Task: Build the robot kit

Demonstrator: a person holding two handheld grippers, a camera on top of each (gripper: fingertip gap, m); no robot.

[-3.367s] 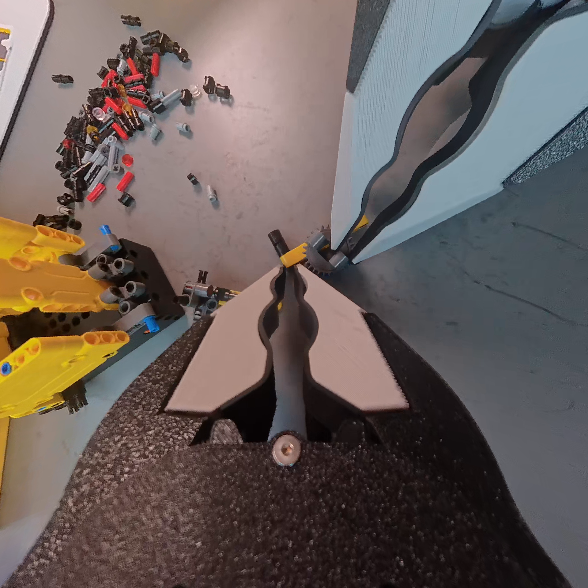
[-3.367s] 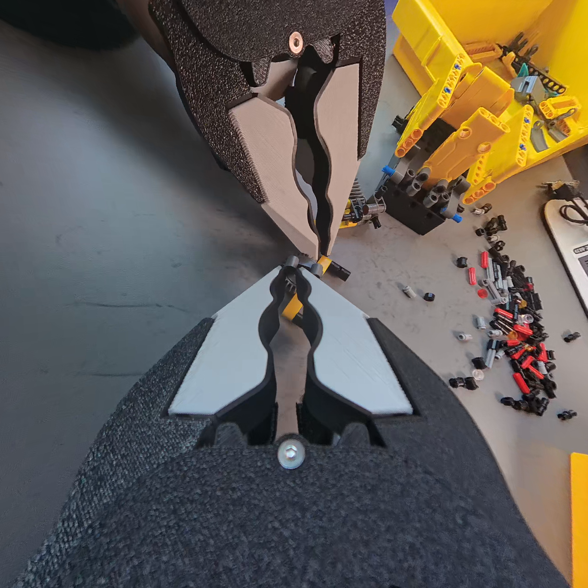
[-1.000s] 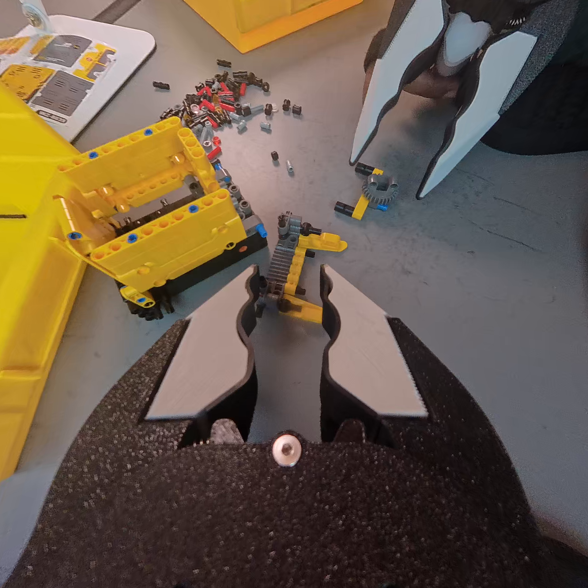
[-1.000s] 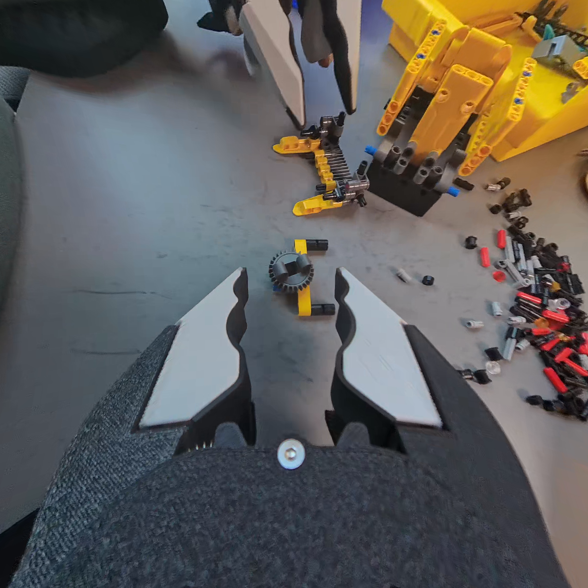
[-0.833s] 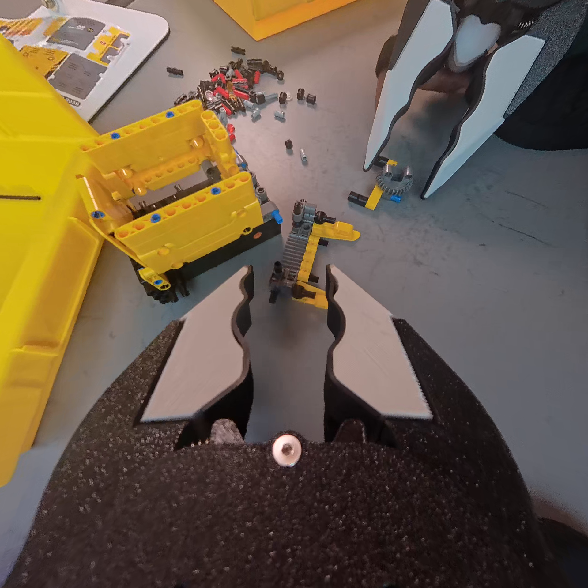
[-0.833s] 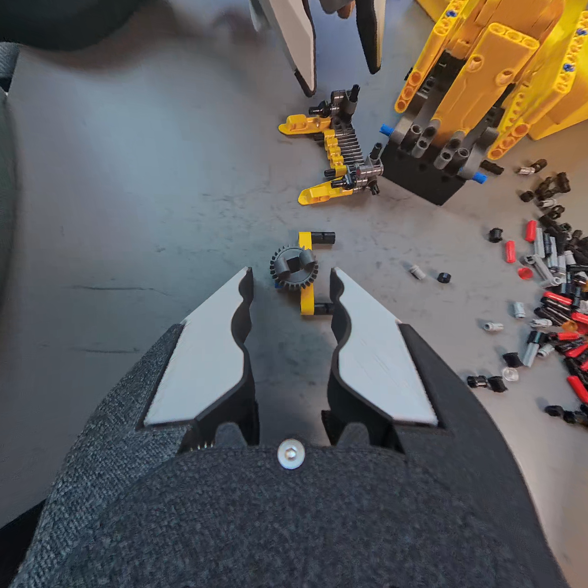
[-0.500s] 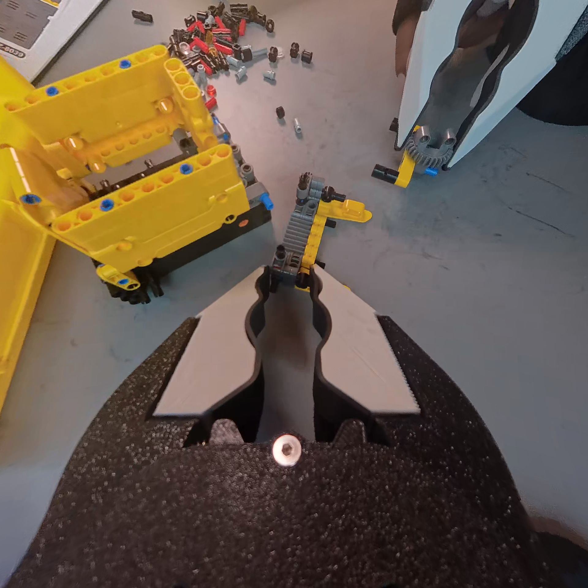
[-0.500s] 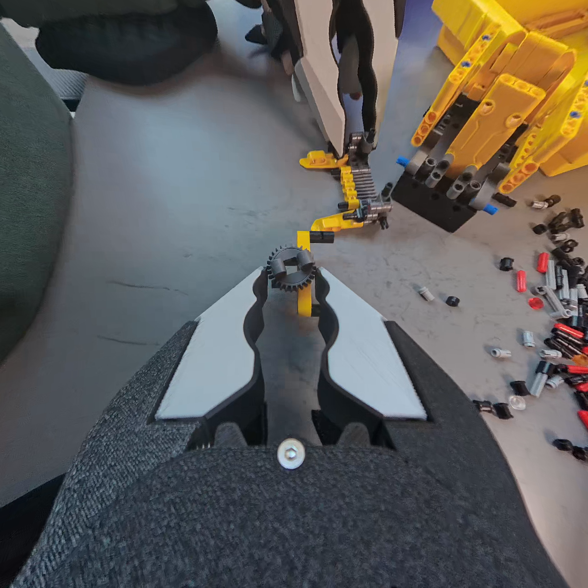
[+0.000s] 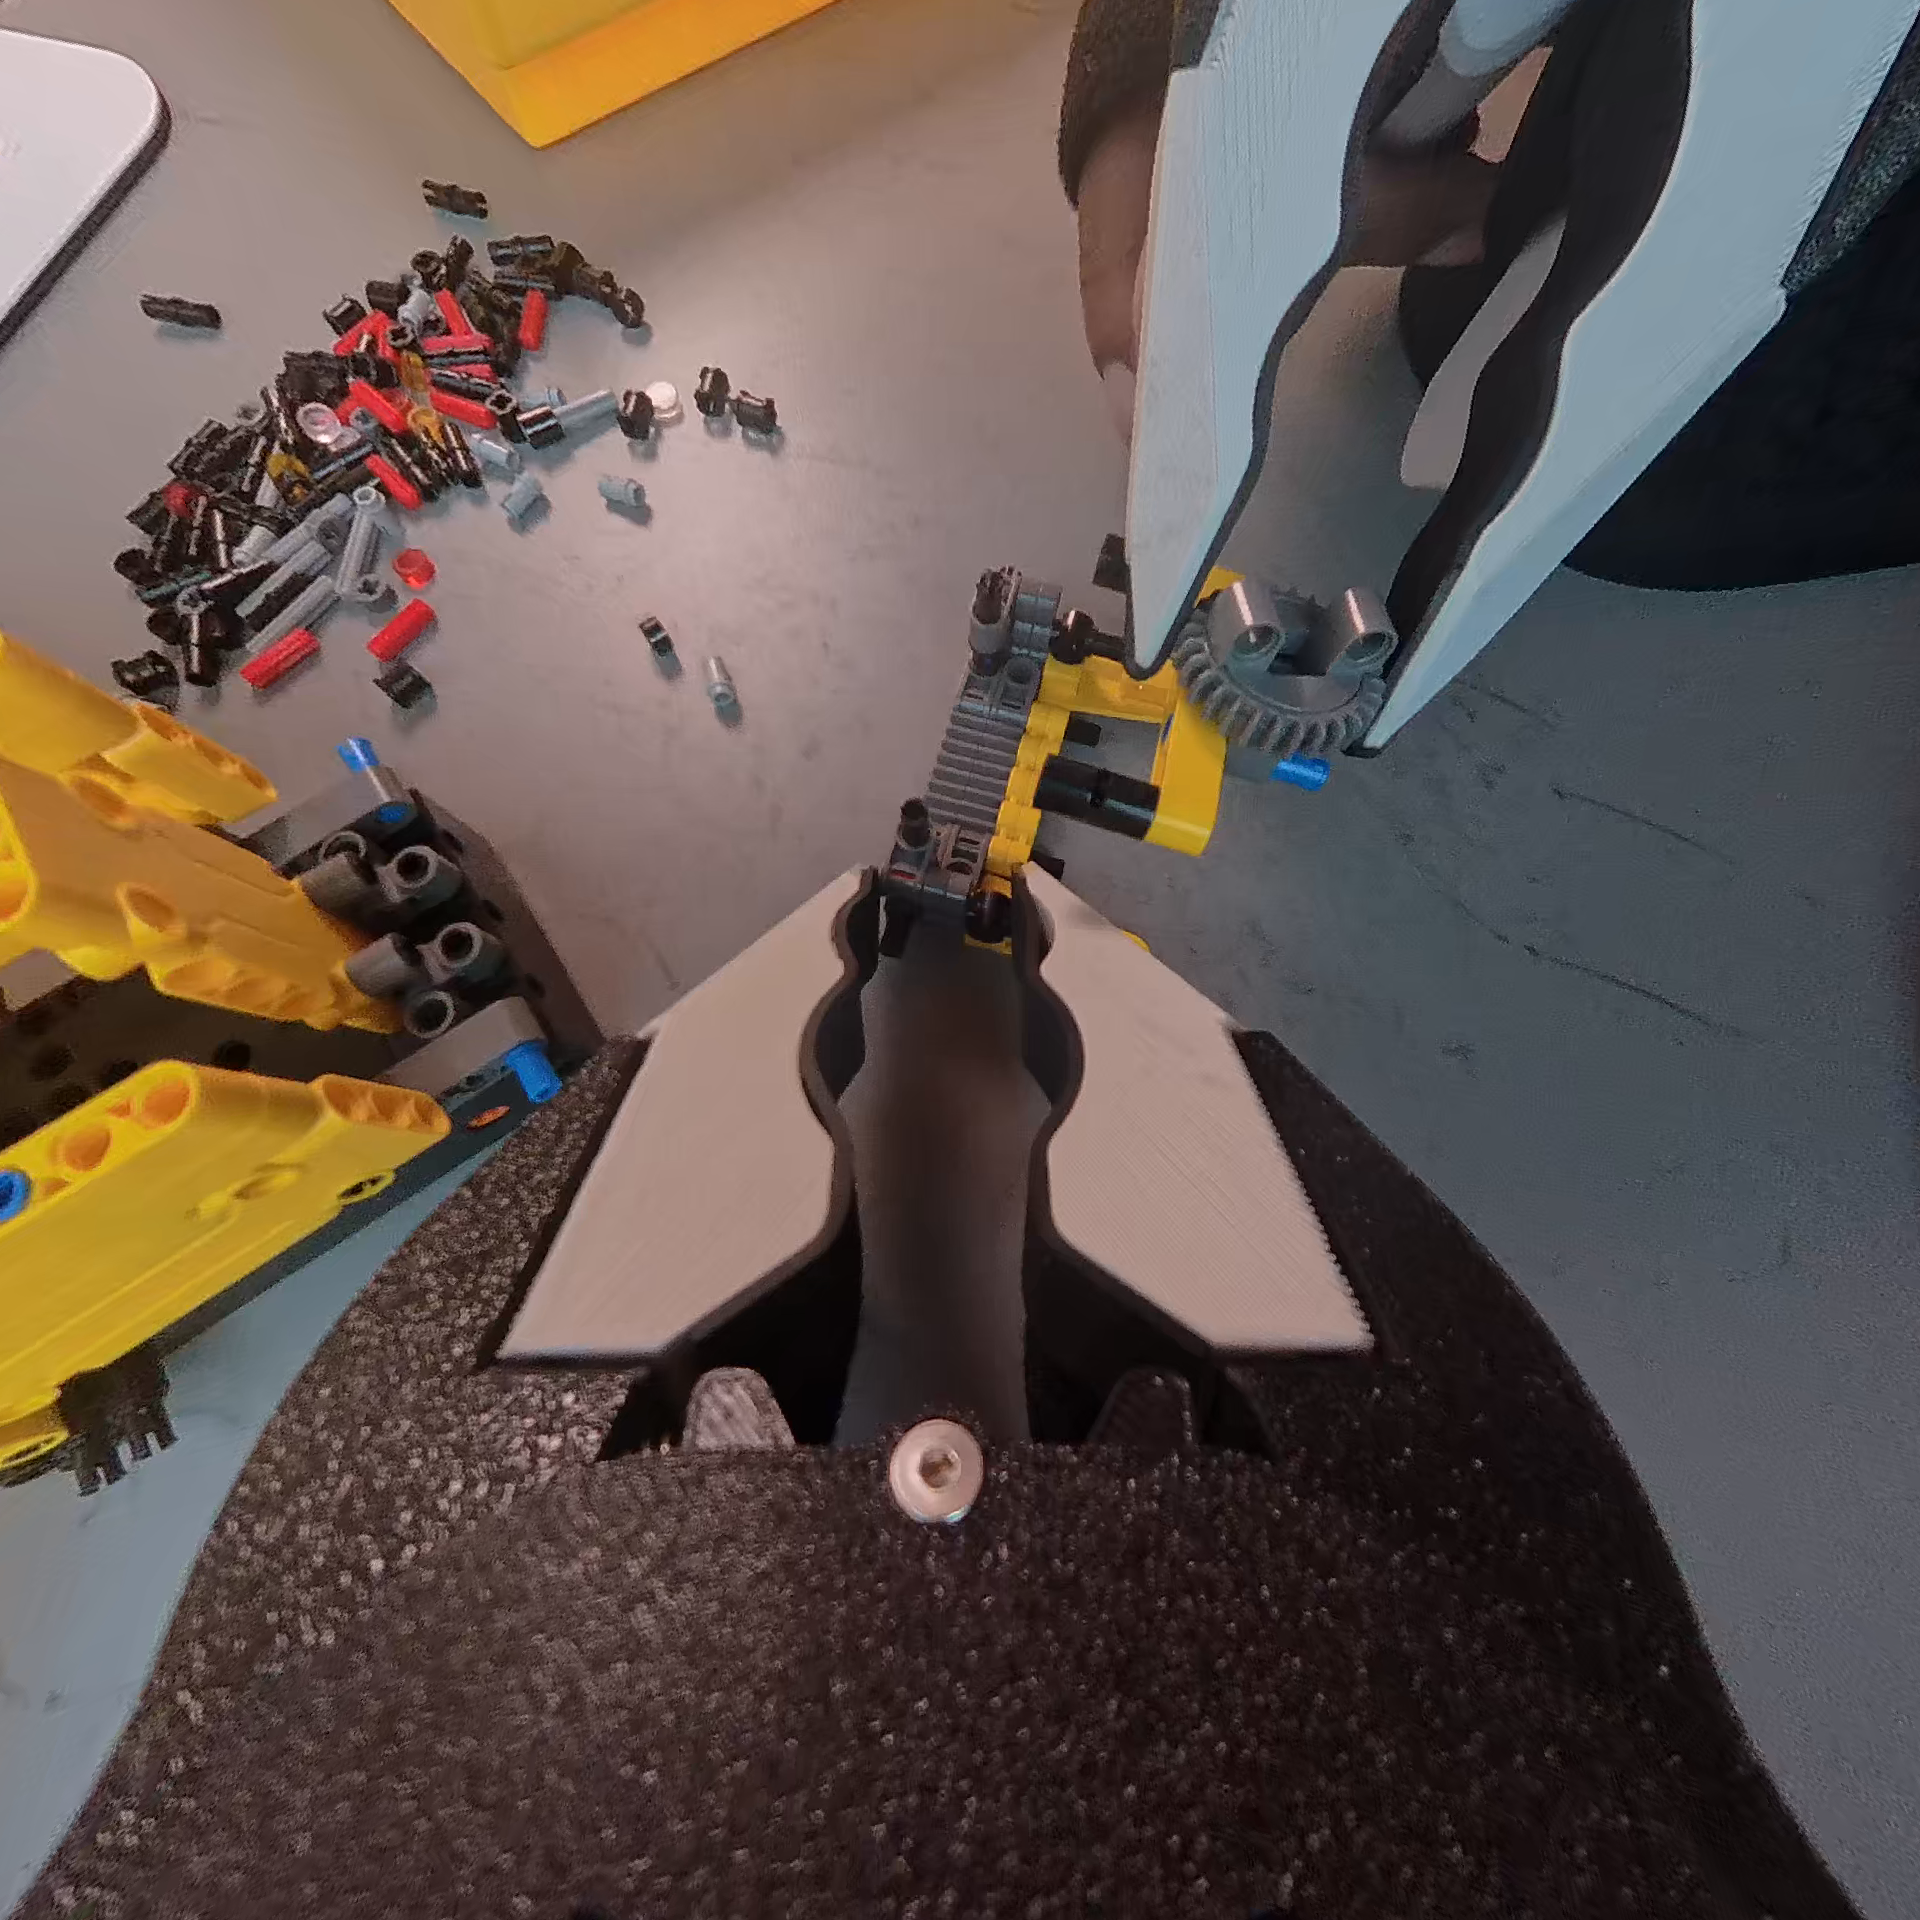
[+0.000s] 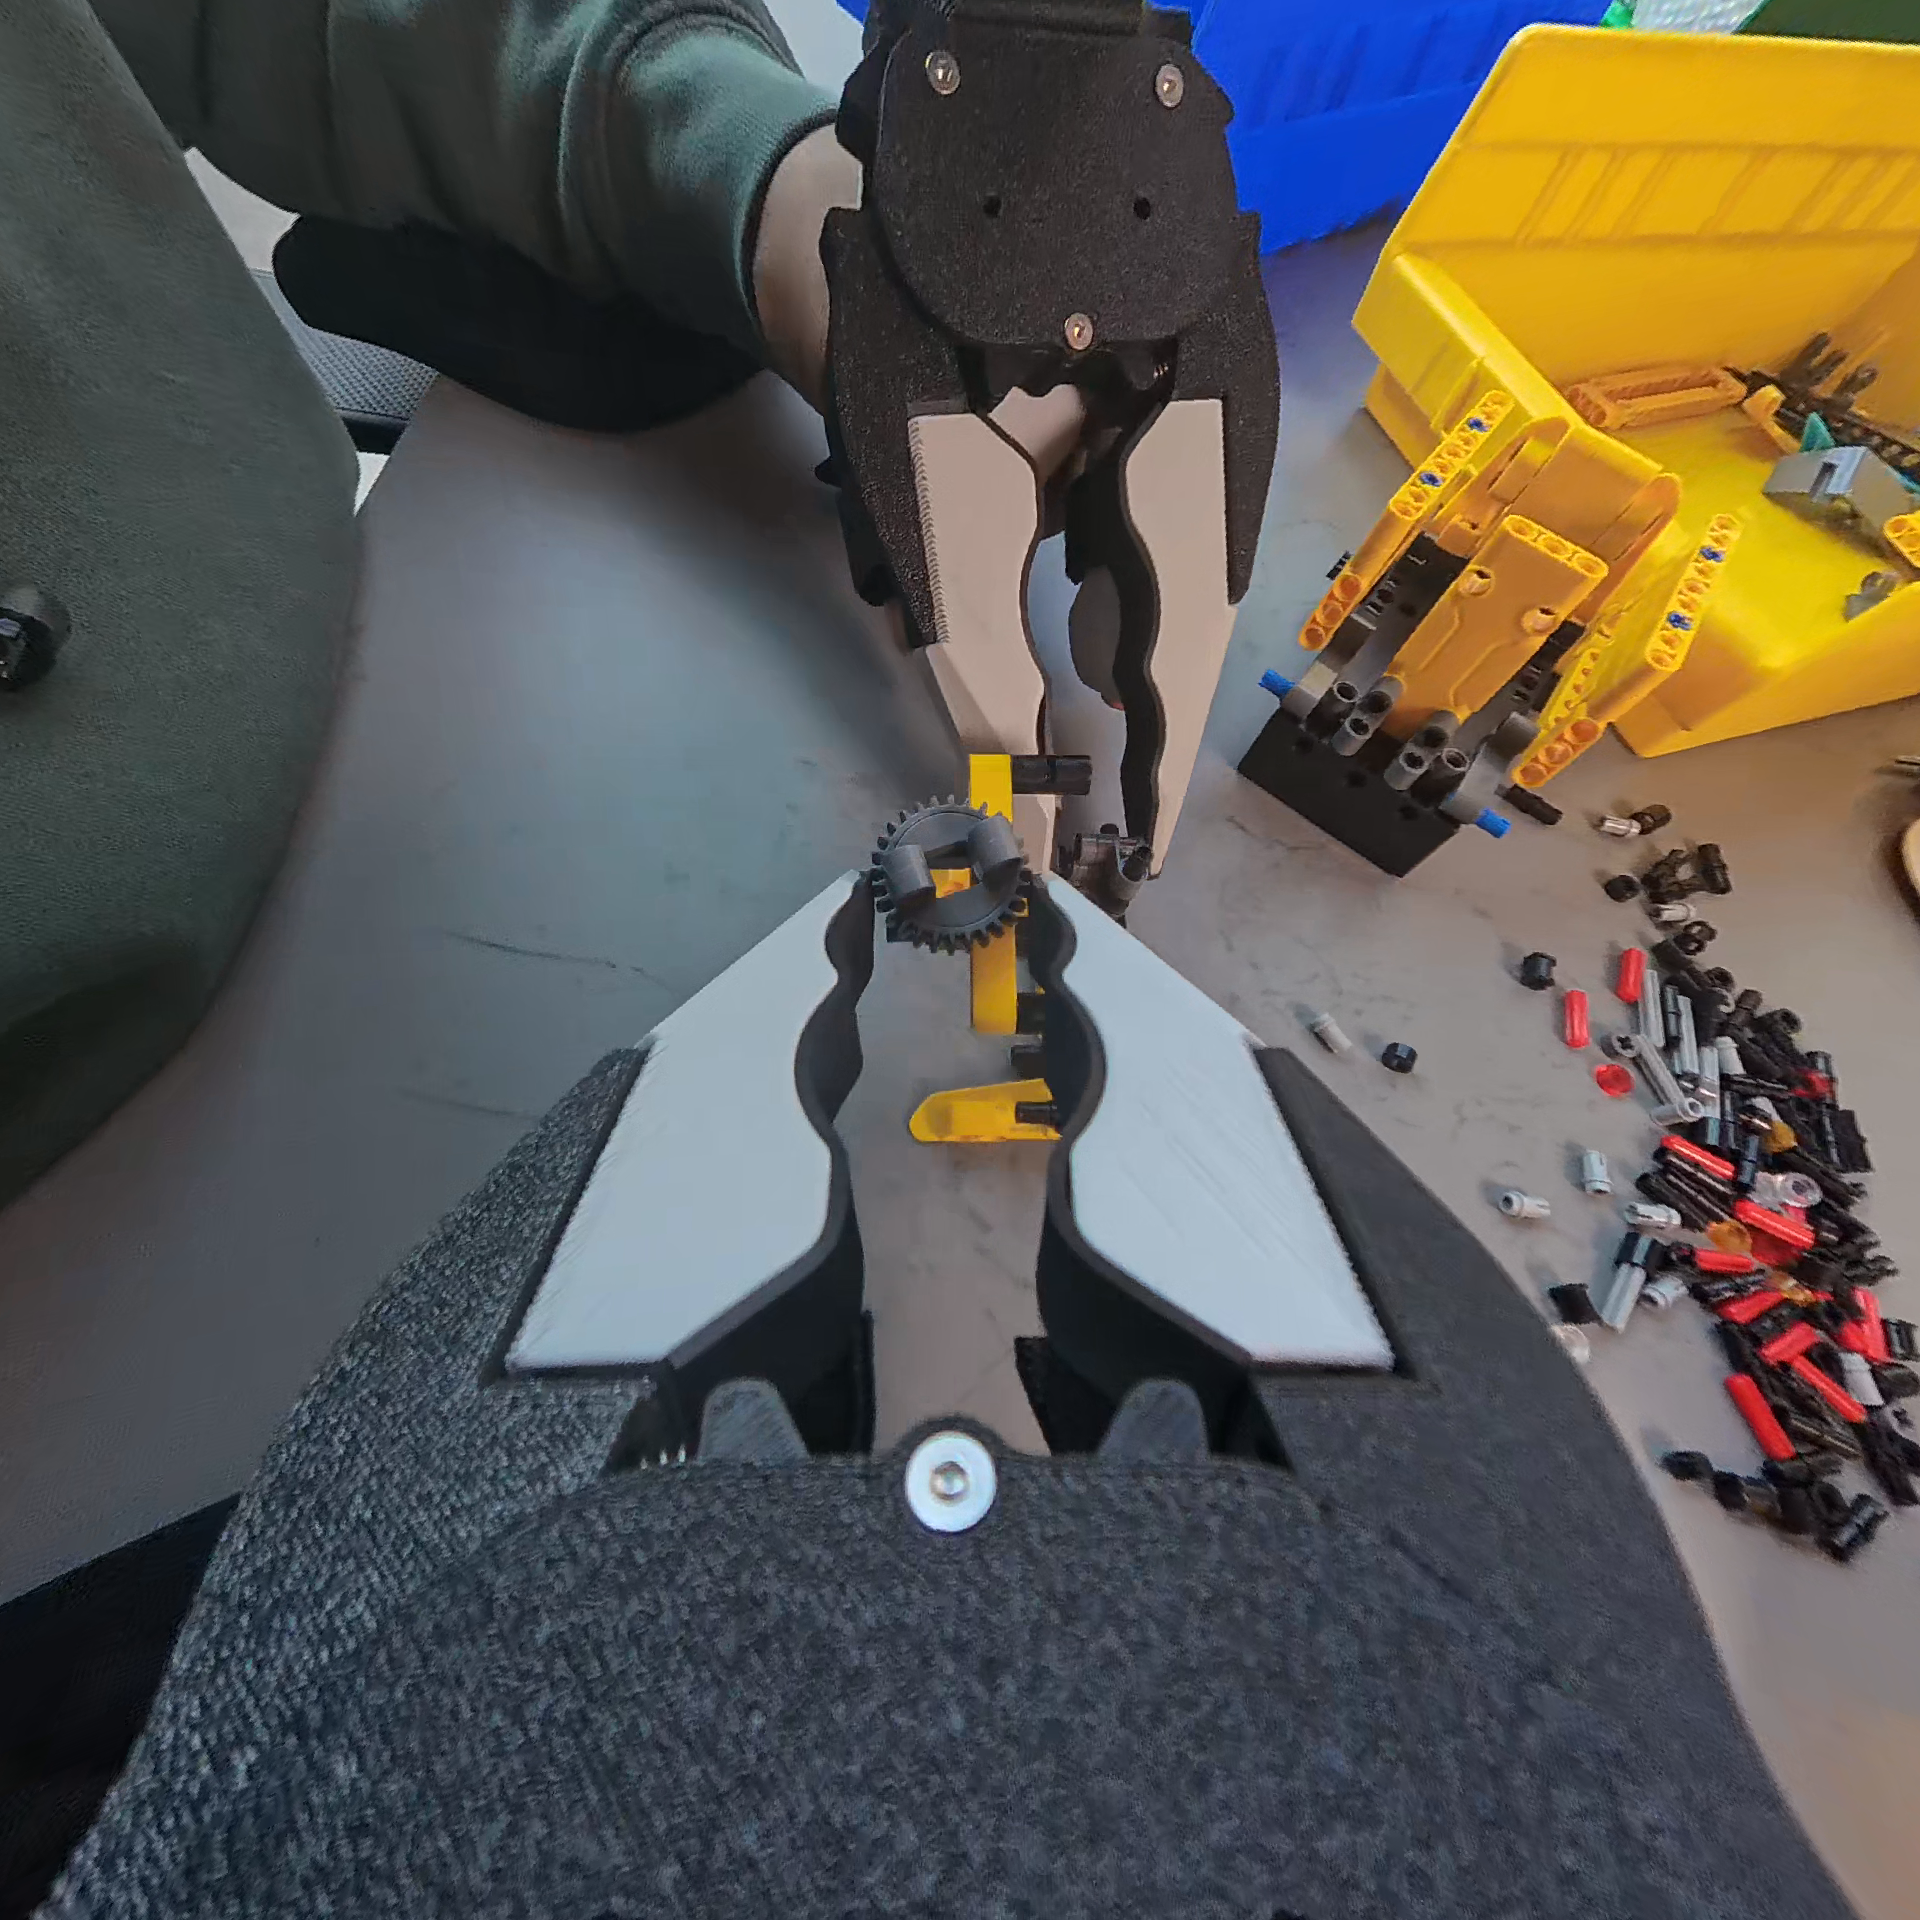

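Two hand-held grippers met over a grey tabletop (image 9: 1558, 1039), which was the largest thing in sight. At its far edge, in the right wrist view, stood a big yellow plastic bin (image 10: 1662, 260) holding loose parts, and against its front leaned a yellow-and-black brick-built frame of holed beams (image 10: 1475, 644), seen again at the left edge of the left wrist view (image 9: 177, 1039). Near the frame lay a scattered heap of small red, black and grey plastic pins and connectors (image 9: 343, 457). A person's dark green sleeve (image 10: 499, 135) reached in behind the left gripper (image 9: 945, 883), whose grey tongs were pinched on the near end of a small assembly made of a grey toothed rack and yellow beams (image 9: 997, 758), held clear of the table. The right gripper (image 10: 956, 894) had its pale tongs closed on a dark grey toothed gear wheel (image 10: 951, 894) mounted on a short yellow beam with black pins (image 10: 992, 977); in the left wrist view that gear (image 9: 1288, 675) sat just beside the far end of the rack assembly, the yellow parts touching or nearly so, though I could not tell whether they were joined. A small blue pin (image 9: 1299, 771) stuck out beneath the gear.
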